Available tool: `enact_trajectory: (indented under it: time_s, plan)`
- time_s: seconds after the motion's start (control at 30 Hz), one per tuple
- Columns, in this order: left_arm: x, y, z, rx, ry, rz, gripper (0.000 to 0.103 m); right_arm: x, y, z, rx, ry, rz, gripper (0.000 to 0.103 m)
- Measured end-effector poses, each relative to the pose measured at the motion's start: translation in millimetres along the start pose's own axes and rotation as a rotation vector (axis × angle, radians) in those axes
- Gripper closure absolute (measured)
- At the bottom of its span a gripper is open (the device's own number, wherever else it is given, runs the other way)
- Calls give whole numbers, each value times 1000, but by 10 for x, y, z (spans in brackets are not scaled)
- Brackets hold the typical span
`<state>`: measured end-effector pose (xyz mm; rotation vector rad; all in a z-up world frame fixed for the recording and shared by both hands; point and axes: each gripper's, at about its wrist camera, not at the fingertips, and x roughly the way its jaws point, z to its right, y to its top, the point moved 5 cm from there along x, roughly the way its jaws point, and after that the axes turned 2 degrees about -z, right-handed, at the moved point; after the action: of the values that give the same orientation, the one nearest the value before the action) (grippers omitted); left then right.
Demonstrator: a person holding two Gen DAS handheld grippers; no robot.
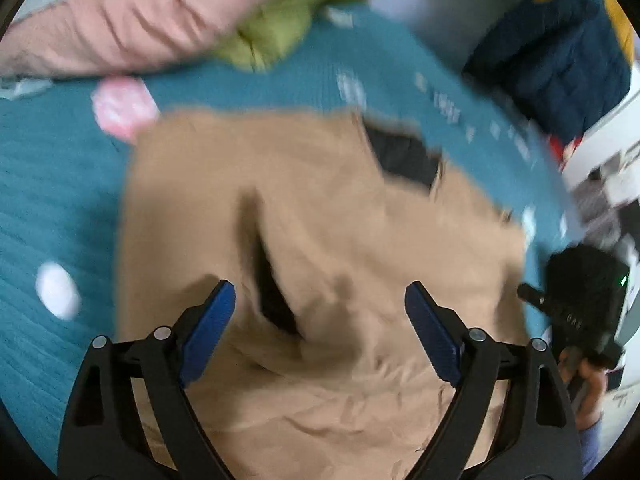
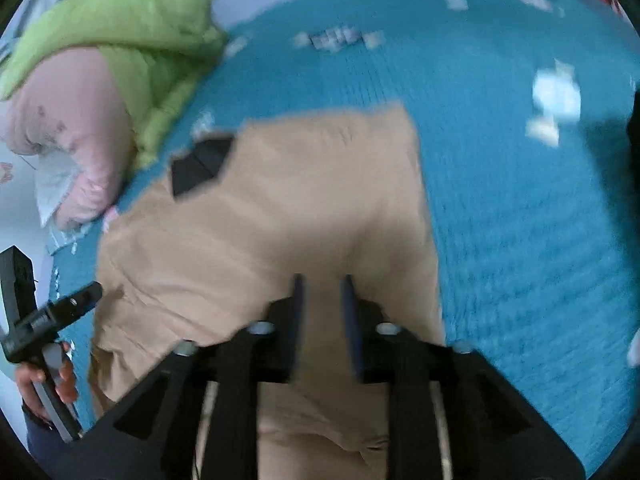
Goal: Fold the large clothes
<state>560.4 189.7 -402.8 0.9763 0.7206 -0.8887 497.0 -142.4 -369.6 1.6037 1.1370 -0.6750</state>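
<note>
Tan garment point(image 1: 328, 240) lies rumpled across the middle of the teal bed point(image 1: 48, 208). Left gripper point(image 1: 320, 312) hovers over it, fingers spread wide; right gripper point(image 2: 322, 292) has its narrowed fingers pinching a tan fold.

Soft, even daylight is seen throughout; strong motion blur smears both views, shallow shadows lie in the tan garment point(image 1: 320, 240), and fisheye curvature darkens the corners.
</note>
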Motion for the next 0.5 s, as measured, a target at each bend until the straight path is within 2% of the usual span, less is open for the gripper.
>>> enact_trajectory:
  time_s: [0.03,0.13,0.2,0.33,0.5]
  plan:
    - [-70,83,-79,-9,18,19,14,-32,80,-19,-4,-11,13,58]
    - [-134,398,-412,-32,134,36,13,-54,366,26,-26,-87,47,56]
    - [-42,603,-610,-42,187,9,13,35,552,95,-13,-130,40,54]
    - [221,851,-809,-95,218,-57,13,246,807,278,25,-173,-6,54]
    - [512,865,-954,-104,227,-138,13,529,908,371,73,-160,-90,54]
